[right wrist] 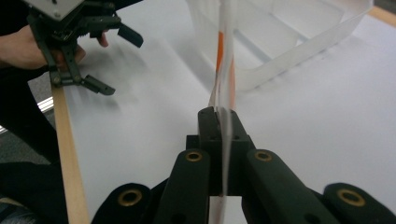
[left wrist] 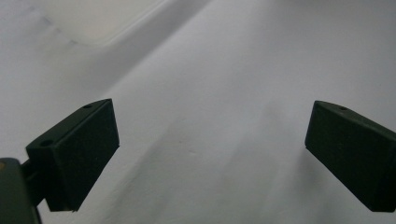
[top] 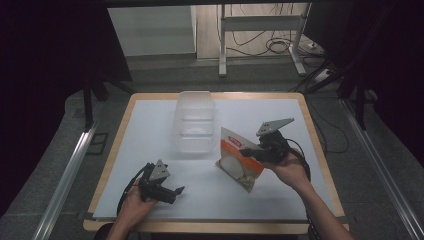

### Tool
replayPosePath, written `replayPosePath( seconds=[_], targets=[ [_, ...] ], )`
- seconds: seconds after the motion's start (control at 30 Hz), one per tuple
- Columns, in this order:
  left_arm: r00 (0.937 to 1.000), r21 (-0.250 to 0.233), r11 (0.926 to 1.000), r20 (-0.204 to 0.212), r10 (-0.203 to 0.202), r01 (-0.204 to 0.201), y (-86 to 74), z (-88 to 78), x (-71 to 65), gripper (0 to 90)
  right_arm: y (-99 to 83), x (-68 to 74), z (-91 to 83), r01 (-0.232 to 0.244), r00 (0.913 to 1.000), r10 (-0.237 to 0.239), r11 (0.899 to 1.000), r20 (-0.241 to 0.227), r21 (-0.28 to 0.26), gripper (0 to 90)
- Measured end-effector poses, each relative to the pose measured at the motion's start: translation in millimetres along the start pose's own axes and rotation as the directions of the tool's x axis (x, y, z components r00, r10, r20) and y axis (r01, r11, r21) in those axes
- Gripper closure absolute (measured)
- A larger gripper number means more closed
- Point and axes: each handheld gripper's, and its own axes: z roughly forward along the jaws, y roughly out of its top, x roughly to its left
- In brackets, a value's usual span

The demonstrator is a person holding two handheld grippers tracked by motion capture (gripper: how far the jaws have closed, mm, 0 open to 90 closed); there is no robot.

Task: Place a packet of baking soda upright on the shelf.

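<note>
The right claw (top: 246,150) is pinching the orange-and-white snack bag (top: 239,161) by its edge, right of centre, letting it hang beside the clear bin (top: 194,120), probably for dropping in. The left claw (top: 181,189), released, is waiting at lower left on the worktop (top: 150,130).

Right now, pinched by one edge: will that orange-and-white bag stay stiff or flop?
Likely floppy: the bag is thin film and hangs tilted from the right gripper. Probably light, since an edge pinch carries it. Contents may sag toward its lower corner.
</note>
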Motion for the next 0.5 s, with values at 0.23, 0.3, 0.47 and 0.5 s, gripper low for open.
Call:
replayPosePath(
  seconds=[0.23,0.3,0.47,0.5],
  targets=[
    [1.0,0.002,1.0,-0.001,0.003,-0.003,-0.1,-0.3,0.7,3.0,12.1,-13.4,-3.0,-0.02,0.9991,0.021,0.999,0.036,-0.037,88.9],
    [1.0,0.001,1.0,-0.001,0.003,-0.003,-0.1,-0.3,0.7,3.0,16.0,-16.9,-3.4,-0.019,0.9987,0.021,0.999,0.046,-0.04,88.9],
    [1.0,-0.001,1.0,0.001,0.002,-0.002,-0.1,-0.5,0.8,3.0,28.9,-24.1,-3.3,-0.009,0.9982,0.012,0.999,0.059,-0.046,88.9],
    [1.0,-0.002,1.0,0.002,0.001,-0.001,-0.1,-0.5,0.9,3.0,31.8,-25.0,-3.1,-0.007,0.998,0.01,0.999,0.062,-0.045,88.9]
  ],
)
